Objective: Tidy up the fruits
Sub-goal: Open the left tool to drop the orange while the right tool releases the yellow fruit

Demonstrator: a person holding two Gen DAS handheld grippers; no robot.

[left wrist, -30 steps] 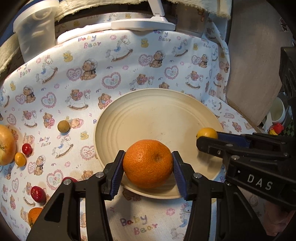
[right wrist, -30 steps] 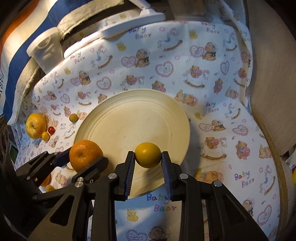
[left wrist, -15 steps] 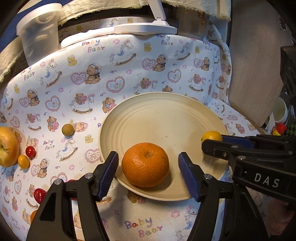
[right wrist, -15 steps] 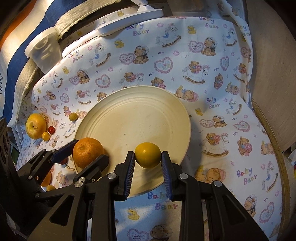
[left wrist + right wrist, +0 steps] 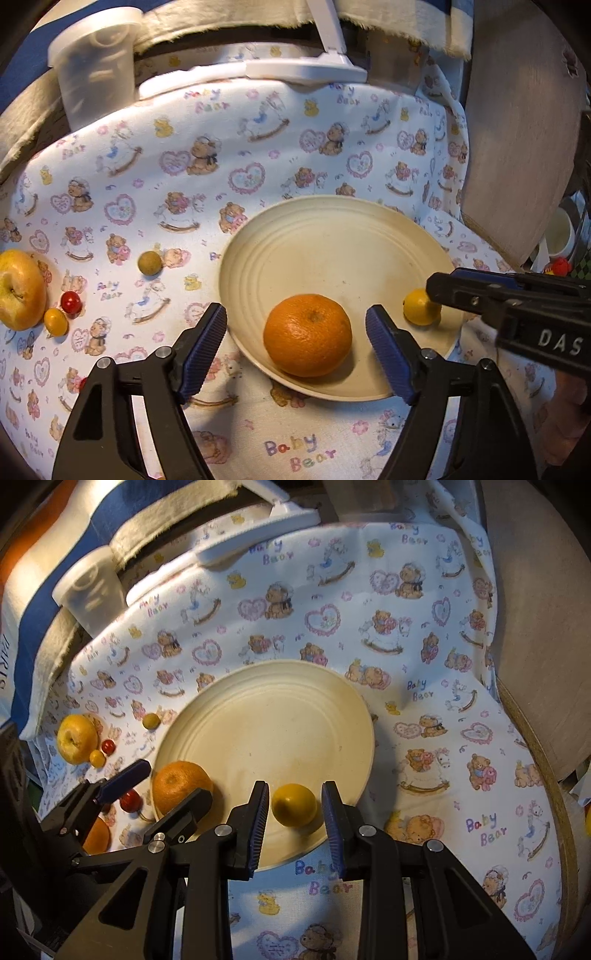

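An orange (image 5: 307,335) lies on the near left part of the cream plate (image 5: 332,240). My left gripper (image 5: 301,350) is open around it, jaws well apart and clear of the fruit. A small yellow citrus (image 5: 294,805) lies on the plate's (image 5: 266,709) near rim between the jaws of my right gripper (image 5: 295,812), which stand open with small gaps on both sides. In the right wrist view the orange (image 5: 181,786) shows left of it. In the left wrist view the yellow citrus (image 5: 421,307) sits at the plate's right edge.
Left of the plate on the bear-print cloth lie a yellow apple (image 5: 20,290), a red cherry tomato (image 5: 71,301), a small yellow tomato (image 5: 56,322) and a brown round fruit (image 5: 150,263). A plastic cup (image 5: 94,66) and a white stand (image 5: 306,68) are at the back.
My left gripper opened and let the orange rest on the plate, then drew back. My right gripper opened and let go of the yellow citrus, which now lies on the plate.
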